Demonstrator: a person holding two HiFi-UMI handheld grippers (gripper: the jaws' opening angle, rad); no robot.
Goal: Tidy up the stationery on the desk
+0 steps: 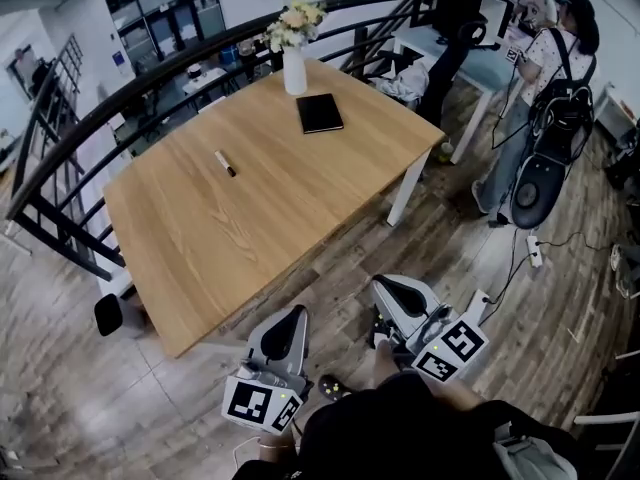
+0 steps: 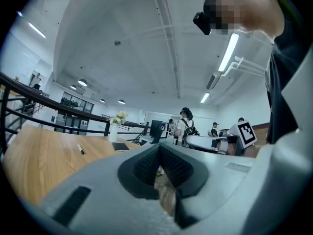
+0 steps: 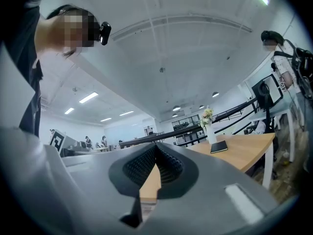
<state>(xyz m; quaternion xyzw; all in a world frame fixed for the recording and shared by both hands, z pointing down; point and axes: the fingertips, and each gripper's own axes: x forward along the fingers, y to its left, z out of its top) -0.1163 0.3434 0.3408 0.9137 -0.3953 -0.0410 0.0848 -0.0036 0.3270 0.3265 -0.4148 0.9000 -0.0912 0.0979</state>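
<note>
- The left hand-held gripper (image 1: 293,314) and the right hand-held gripper (image 1: 383,286) are both closed and empty. They hang off the worktop (image 1: 200,268) at its 6 o'clock corner, well apart from the stationery.
- The pen (image 1: 225,164) lies at 10 o'clock from the worktop's middle. It is a slim pale cylinder with a dark end, and a nudge could probably roll it across the smooth wood.
- The notebook (image 1: 320,113) lies at 1 o'clock, black, flat and rectangular. With its cover flush on the wood, the jaws may slide over it instead of catching an edge.
- The vase (image 1: 294,70) stands at 12 o'clock, just beside the notebook, white, tall and narrow, with flowers in it. A careless reach could tip it.
- The jaw pads (image 2: 146,165) are dark and ribbed, and should grip well.
</note>
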